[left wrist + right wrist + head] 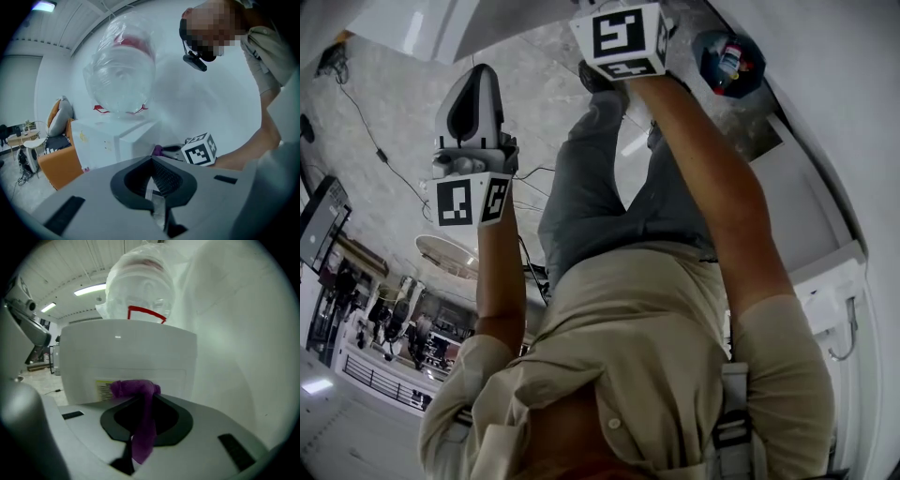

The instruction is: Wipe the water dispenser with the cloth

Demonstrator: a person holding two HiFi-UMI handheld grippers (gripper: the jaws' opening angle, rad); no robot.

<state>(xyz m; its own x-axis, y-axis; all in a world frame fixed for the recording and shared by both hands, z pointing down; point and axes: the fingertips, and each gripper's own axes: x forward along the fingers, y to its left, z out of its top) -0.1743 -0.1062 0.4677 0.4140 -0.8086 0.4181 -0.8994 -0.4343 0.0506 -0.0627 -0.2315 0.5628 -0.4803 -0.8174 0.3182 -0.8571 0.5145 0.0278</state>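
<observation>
While the fingers of our right gripper point(143, 399) pinch a purple cloth point(140, 427), its bunched end sits just beside the white water dispenser point(126, 357), 1 clear bottle point(140, 282) on top. On our left gripper point(152, 164) the fingers are pressed together, empty, farther from the dispenser.

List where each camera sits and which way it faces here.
Left gripper view: rides the shut, empty left gripper, facing the white water dispenser with its clear wrapped bottle; the person's forearm shows.
Right gripper view: rides the right gripper, shut on the purple cloth, close to the dispenser.
Head view: from the head, looks down on the person's shirt, legs and arms.
Shared: both gripper views show dispenser and bottle.
</observation>
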